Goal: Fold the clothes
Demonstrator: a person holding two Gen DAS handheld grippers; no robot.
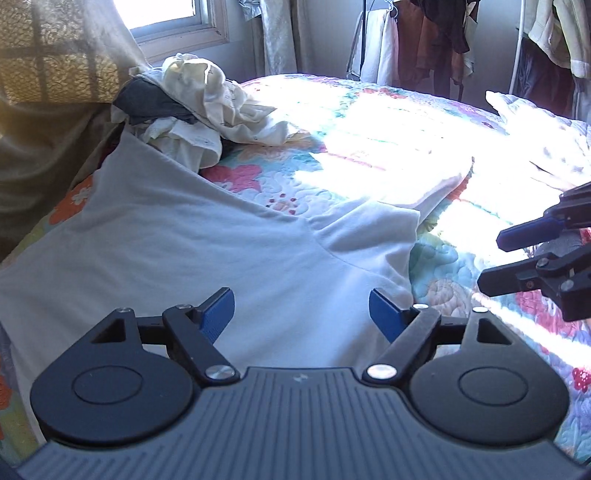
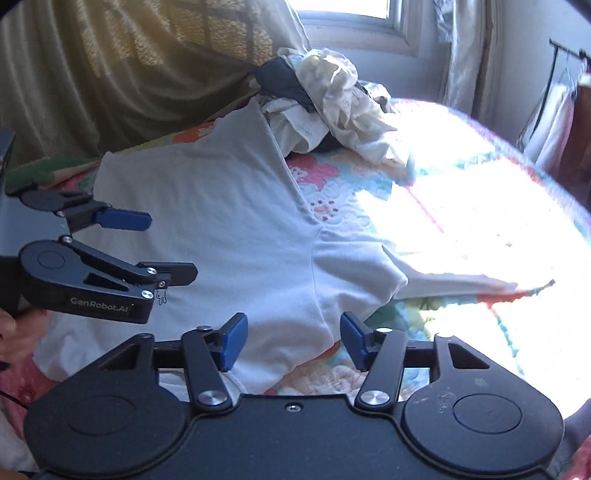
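A white T-shirt (image 1: 192, 251) (image 2: 221, 221) lies spread on the flowered quilt (image 1: 258, 177) (image 2: 332, 184), one sleeve (image 2: 354, 269) pointing toward the sunlit patch. My left gripper (image 1: 302, 314) hovers over the shirt's body, jaws wide apart with only flat cloth below them. The right gripper (image 2: 293, 339) hangs above the shirt's edge below that sleeve, blue pads apart and gripping nothing. Each gripper shows in the other's view: the right gripper (image 1: 491, 258) at the right edge, the left gripper (image 2: 166, 247) at the left.
A heap of rumpled light and dark clothes (image 1: 192, 99) (image 2: 325, 107) sits at the bed's far corner under the window (image 1: 166, 14). Another pale garment (image 1: 535, 147) lies far right. A clothes rack (image 1: 443, 44) stands behind the bed. A curtain (image 2: 129, 74) hangs at left.
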